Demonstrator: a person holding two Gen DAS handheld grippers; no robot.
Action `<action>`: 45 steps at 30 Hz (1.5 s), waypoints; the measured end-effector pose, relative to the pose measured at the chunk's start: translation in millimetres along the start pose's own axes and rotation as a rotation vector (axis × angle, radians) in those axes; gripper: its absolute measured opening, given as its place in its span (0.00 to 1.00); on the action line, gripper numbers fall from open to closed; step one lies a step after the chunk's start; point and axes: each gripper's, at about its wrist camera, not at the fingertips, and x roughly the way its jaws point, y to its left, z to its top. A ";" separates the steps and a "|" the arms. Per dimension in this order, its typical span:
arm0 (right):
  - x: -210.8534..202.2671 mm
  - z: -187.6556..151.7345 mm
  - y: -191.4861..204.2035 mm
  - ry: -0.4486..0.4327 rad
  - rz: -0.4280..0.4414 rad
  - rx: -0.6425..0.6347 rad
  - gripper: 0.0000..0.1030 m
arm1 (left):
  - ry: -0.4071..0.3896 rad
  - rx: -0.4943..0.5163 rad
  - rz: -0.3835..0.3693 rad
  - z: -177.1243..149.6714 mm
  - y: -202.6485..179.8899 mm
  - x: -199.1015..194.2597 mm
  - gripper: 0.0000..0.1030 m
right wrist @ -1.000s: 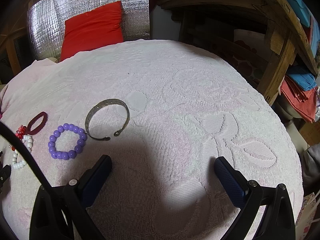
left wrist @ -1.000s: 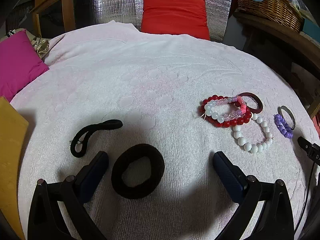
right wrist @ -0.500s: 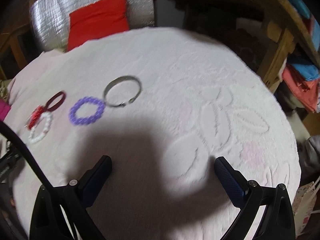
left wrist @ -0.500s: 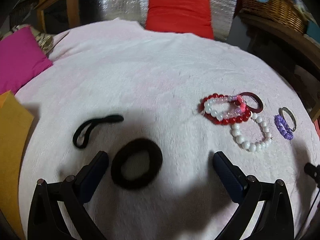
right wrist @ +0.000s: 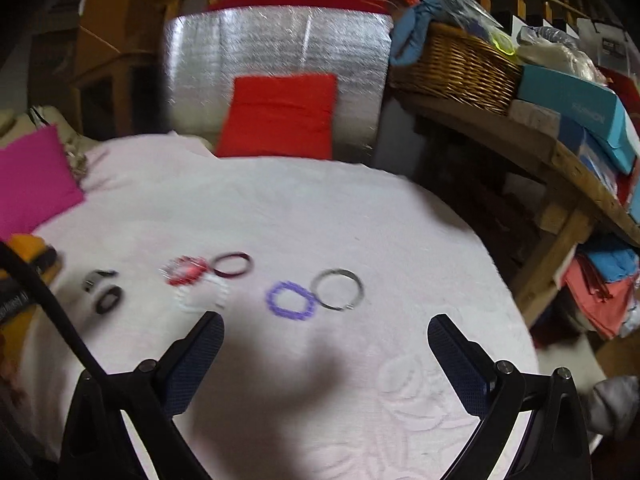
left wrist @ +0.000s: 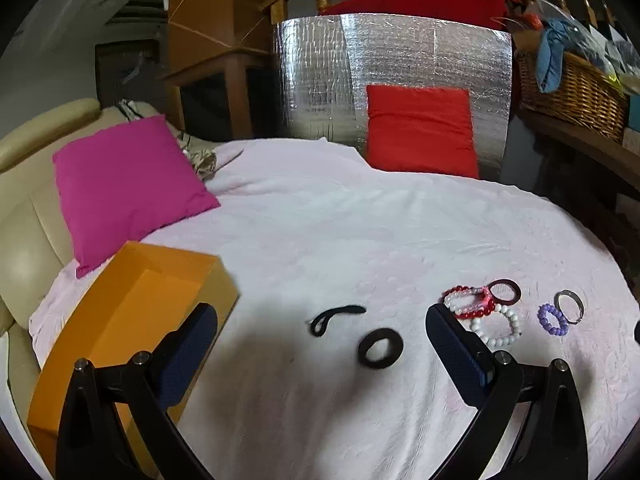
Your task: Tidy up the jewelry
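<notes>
Both my grippers, left gripper (left wrist: 320, 344) and right gripper (right wrist: 326, 346), hang empty, jaws apart; bracelets (left wrist: 480, 308) lie loose right of the orange box (left wrist: 132, 320), likely their destination.

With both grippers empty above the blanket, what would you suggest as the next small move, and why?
Probably lower the open left gripper onto the thick black hair tie, which lies between its fingers. The orange box sits open on its left and looks empty, and every piece is loose on the blanket.
</notes>
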 end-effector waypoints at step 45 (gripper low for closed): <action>50.2 14.4 32.5 0.196 0.224 0.220 1.00 | 0.056 0.024 -0.022 8.6 4.6 27.4 1.00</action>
